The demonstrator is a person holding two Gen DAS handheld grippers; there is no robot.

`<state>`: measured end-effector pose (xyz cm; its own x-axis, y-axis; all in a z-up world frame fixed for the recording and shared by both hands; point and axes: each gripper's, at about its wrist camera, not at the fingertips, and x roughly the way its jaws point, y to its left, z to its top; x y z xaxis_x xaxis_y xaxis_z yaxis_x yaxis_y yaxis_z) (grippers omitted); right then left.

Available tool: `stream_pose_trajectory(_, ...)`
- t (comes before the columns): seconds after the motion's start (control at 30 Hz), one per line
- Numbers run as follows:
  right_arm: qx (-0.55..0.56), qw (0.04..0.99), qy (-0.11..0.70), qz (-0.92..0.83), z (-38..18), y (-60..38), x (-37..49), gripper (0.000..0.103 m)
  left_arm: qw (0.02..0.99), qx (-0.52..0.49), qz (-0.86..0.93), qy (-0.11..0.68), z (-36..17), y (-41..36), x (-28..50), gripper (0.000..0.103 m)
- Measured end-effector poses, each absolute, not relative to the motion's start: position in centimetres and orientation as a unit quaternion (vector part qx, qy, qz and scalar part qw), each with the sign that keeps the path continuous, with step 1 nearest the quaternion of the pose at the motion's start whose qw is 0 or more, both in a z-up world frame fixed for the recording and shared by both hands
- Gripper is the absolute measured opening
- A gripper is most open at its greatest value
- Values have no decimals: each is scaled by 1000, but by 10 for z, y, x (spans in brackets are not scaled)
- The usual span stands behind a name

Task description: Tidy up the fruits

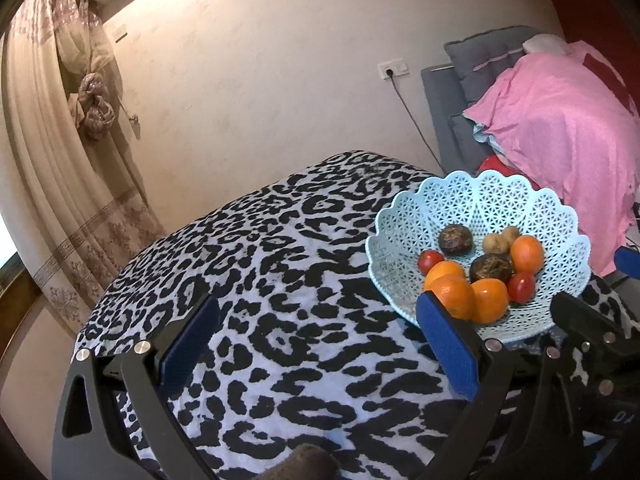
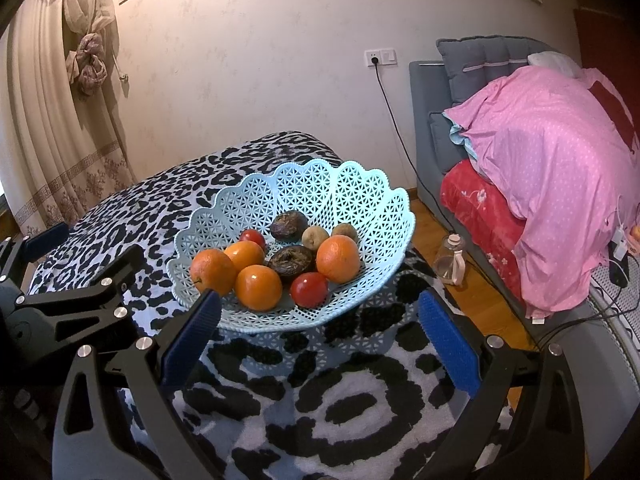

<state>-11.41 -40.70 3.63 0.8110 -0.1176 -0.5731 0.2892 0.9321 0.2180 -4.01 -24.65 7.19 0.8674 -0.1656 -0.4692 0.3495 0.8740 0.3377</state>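
Pale blue lattice fruit basket [image 2: 224,216] sits on the leopard-print counter [image 1: 280,248], near its right edge, floor and bottle [image 2: 450,260] just beyond. Inside: four oranges [image 2: 338,258], two tomatoes [image 2: 309,289], two dark wrinkled fruits [image 2: 289,224] (passion fruit, possibly) and two small brownish ones, heaped centrally where the bowl dips. Right hand-held gripper [image 2: 320,330] wide open, empty, straddling the near rim. Left hand-held gripper [image 1: 320,346] likewise spread, empty, over bare cloth, ample room leftward.
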Motion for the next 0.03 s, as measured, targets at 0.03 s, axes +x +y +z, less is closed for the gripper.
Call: stream_pose_trajectory(0.03, 149, 940, 288, -108, 36, -407, -114, 100, 943, 208, -135, 220, 72, -244, -39, 98)
